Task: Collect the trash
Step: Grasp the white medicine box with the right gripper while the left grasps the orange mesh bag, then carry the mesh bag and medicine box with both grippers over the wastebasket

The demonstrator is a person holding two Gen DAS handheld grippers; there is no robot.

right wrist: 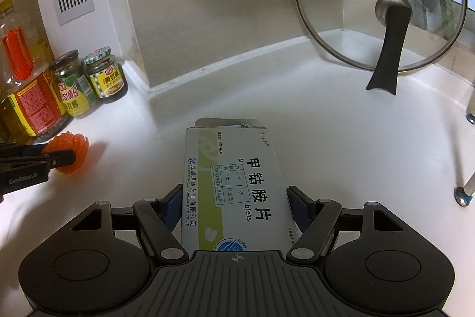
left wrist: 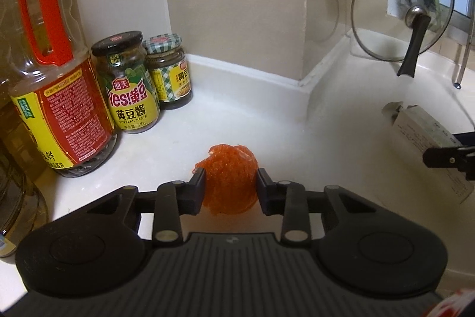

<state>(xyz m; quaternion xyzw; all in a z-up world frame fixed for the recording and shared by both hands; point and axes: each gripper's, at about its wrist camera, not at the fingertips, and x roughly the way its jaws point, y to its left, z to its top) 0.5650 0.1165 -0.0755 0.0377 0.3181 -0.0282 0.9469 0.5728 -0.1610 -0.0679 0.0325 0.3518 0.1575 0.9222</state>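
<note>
Hiding the medicine box's (right wrist: 234, 189) near end, right claw (right wrist: 234, 204) grips it.

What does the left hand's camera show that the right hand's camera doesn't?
Only the left wrist view shows the orange net ball from behind, squeezed between the left gripper.

Only the right wrist view shows the printed face of the medicine box clamped in the right gripper.

Both show the oil bottle, two sauce jars, glass pot lid and white countertop.
</note>
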